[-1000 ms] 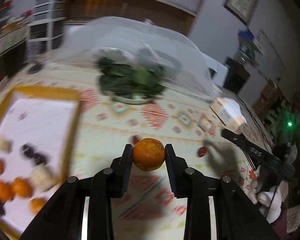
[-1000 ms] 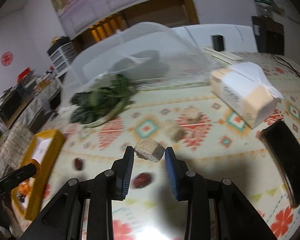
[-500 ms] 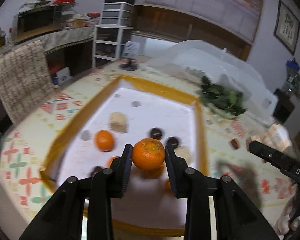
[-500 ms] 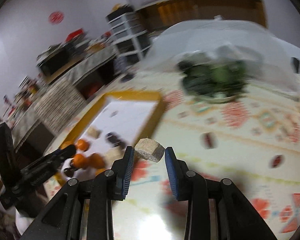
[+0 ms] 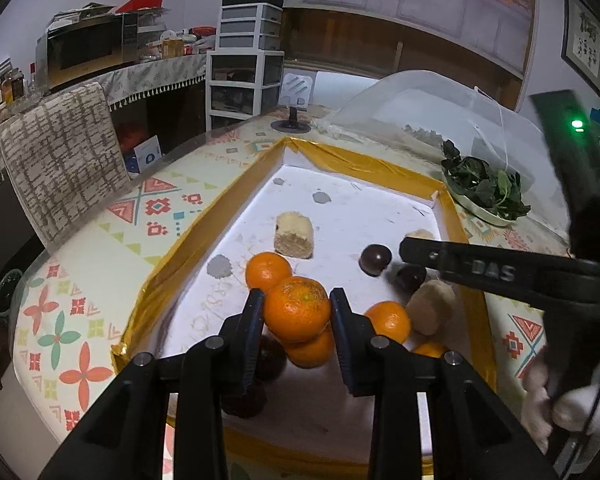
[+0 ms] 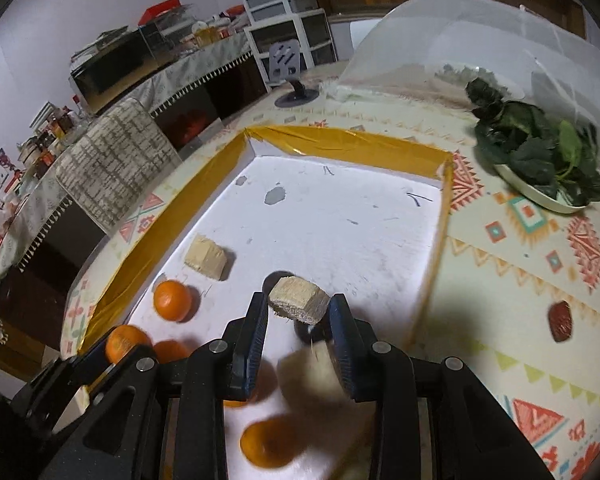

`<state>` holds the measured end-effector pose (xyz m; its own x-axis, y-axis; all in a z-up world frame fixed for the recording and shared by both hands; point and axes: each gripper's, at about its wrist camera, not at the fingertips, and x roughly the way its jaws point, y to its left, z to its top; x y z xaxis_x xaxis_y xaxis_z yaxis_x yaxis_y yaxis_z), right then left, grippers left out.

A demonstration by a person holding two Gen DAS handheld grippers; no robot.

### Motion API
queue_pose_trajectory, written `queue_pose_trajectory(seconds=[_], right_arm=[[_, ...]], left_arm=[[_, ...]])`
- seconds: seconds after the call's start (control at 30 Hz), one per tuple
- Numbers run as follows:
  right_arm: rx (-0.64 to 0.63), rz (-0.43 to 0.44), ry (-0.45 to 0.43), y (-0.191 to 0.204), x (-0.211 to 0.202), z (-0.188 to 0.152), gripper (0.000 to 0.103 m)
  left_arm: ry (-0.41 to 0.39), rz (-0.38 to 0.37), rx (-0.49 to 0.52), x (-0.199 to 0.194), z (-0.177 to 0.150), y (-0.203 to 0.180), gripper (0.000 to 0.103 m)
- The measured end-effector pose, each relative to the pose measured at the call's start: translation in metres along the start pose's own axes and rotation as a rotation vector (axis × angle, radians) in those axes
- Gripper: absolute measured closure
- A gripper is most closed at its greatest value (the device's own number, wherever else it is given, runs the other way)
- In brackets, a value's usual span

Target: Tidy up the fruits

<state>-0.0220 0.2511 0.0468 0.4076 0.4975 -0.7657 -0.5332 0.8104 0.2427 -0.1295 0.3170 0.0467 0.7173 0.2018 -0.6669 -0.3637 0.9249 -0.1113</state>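
Above the white tray (image 5: 332,184) with its yellow rim, the left gripper (image 5: 297,312) has its jaws clamped on a tangerine (image 5: 297,307), with 3 more tangerines lying close below. To the right, the right gripper (image 6: 299,307) clamps a tan cake block (image 6: 298,298) over the same tray.

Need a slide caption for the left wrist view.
Left gripper holds a round orange mandarin above the yellow-rimmed white tray.
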Motion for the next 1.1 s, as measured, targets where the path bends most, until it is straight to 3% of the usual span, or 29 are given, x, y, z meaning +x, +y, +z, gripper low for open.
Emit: queue_pose_trajectory(seconds=[0.07, 0.17, 0.23, 0.37, 0.7, 1.1], right_arm=[[0.002, 0.005, 0.002, 0.002, 0.004, 0.003, 0.068], [0.0, 0.002, 0.004, 0.005, 0.007, 0.007, 0.068], [0.004, 0.01, -0.001, 0.007, 0.006, 0.008, 0.067], [0.011, 0.016, -0.021, 0.008, -0.001, 0.01, 0.057], [0.039, 0.028, -0.081, -0.003, -0.038, 0.006, 0.048], [0.073, 0.026, -0.137, -0.03, -0.084, -0.02, 0.045]], left_arm=[[-0.004, -0.004, -0.003, -0.001, 0.001, 0.001, 0.068], [-0.01, -0.006, -0.005, -0.003, 0.002, 0.002, 0.053], [-0.015, -0.012, -0.009, -0.005, 0.004, 0.003, 0.048], [-0.018, -0.017, -0.021, -0.009, 0.006, 0.004, 0.039], [-0.051, 0.006, 0.008, -0.031, 0.007, -0.012, 0.032], [-0.107, 0.011, 0.092, -0.067, 0.003, -0.052, 0.024]])
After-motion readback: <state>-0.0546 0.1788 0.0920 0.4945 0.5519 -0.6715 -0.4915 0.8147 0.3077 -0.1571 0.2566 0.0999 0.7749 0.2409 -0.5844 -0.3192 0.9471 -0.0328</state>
